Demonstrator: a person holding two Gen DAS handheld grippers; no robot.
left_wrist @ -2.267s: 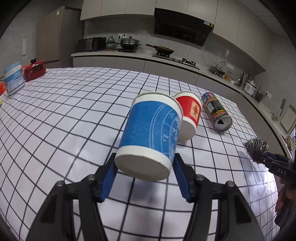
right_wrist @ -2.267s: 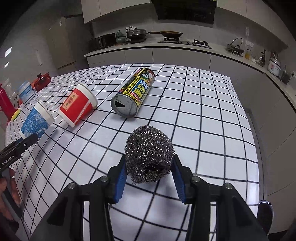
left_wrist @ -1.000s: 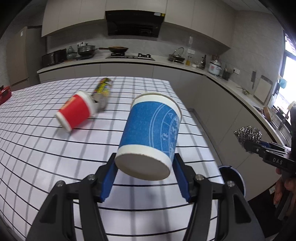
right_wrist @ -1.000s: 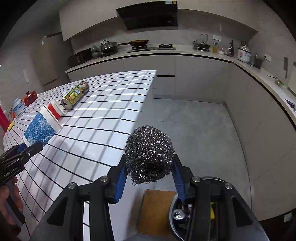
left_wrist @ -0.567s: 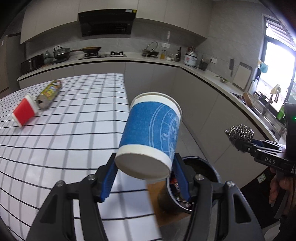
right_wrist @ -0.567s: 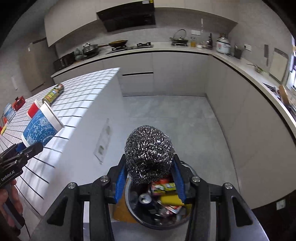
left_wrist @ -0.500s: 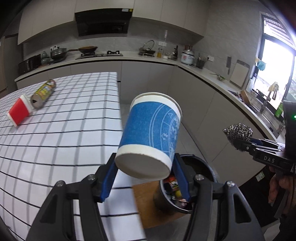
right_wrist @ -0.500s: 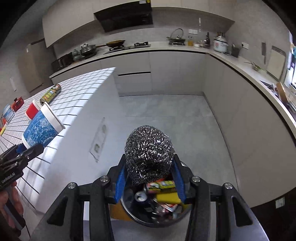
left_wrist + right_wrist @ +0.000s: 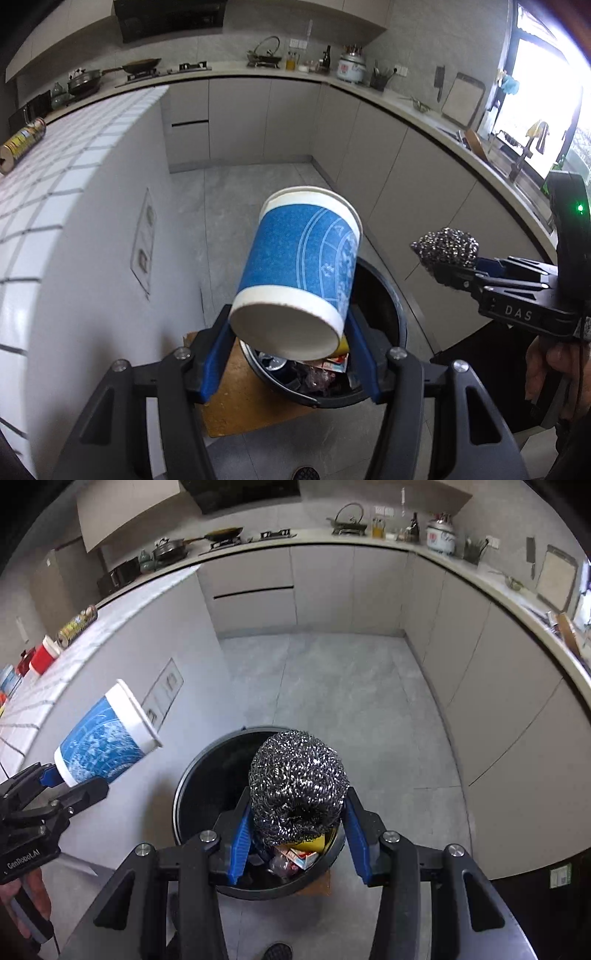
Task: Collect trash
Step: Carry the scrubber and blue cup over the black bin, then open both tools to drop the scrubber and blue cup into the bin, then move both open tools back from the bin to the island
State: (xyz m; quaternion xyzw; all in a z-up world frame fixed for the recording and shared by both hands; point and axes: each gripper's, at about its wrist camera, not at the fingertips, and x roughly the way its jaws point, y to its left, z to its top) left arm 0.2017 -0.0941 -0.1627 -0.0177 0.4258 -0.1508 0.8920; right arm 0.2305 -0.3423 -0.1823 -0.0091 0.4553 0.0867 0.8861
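My left gripper is shut on a blue and white paper cup, held tilted above the left side of a round black trash bin on the floor. The cup also shows in the right wrist view. My right gripper is shut on a steel wool ball, right over the bin, which holds several pieces of trash. The ball also shows in the left wrist view.
A white tiled counter stands to the left with a can on it; a red cup lies there too. Brown cardboard lies under the bin. Grey cabinets line the back and right.
Both grippers have swung from the counter to over the bin and come lower and closer to it. Both still hold their objects.
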